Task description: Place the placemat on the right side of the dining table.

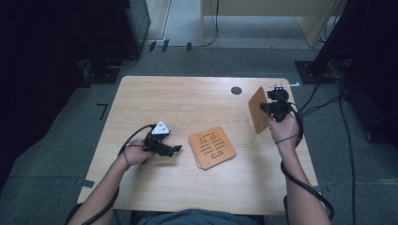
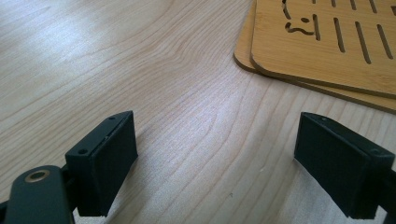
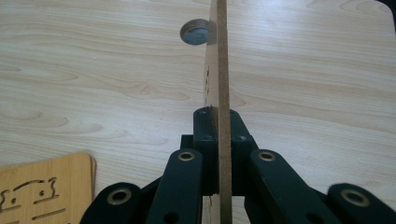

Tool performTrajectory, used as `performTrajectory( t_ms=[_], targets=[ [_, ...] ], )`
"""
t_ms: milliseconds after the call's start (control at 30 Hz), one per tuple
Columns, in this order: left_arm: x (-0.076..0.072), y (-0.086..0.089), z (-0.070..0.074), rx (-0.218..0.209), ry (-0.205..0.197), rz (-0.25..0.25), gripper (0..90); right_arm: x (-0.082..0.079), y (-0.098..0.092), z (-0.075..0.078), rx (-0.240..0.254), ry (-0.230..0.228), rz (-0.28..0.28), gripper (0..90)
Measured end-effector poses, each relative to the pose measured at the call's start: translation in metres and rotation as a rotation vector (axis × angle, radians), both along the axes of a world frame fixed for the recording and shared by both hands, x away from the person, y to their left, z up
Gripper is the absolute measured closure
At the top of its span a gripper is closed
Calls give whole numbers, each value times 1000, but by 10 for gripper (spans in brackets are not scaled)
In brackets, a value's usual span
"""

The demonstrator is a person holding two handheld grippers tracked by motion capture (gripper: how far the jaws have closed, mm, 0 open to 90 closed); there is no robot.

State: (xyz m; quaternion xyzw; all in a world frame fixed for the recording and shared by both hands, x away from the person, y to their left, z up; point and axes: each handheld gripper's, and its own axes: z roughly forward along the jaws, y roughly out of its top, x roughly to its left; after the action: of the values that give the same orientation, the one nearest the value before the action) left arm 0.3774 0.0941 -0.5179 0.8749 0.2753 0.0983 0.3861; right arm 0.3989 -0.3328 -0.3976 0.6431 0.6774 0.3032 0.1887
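Note:
Two wooden coasters (image 1: 212, 146) with cut-out slots lie stacked in the middle of the table, also seen in the left gripper view as the stack (image 2: 327, 42) and in the right gripper view at the lower left (image 3: 42, 191). My right gripper (image 1: 268, 108) is shut on a third wooden coaster (image 1: 257, 109), held on edge above the table's right side. In the right gripper view that coaster (image 3: 224, 70) stands edge-on, pinched by the pads of my right gripper (image 3: 217, 122). My left gripper (image 1: 174, 149) rests on the table left of the stack, open (image 2: 215, 177) with nothing between its jaws.
A round dark cable port (image 1: 236, 90) sits in the light wooden table (image 1: 178, 98) near its far edge, seen beside the held coaster as a grey disc (image 3: 195, 32). Cables trail off the table's right side (image 1: 324, 103).

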Motion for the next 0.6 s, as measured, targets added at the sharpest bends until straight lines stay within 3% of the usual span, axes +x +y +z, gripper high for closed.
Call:
performTrajectory(
  t_ms=[600],
  targets=[
    [0, -1, 0, 3, -2, 1, 122, 0, -26, -2, 7, 13, -82, 875]
  ],
)
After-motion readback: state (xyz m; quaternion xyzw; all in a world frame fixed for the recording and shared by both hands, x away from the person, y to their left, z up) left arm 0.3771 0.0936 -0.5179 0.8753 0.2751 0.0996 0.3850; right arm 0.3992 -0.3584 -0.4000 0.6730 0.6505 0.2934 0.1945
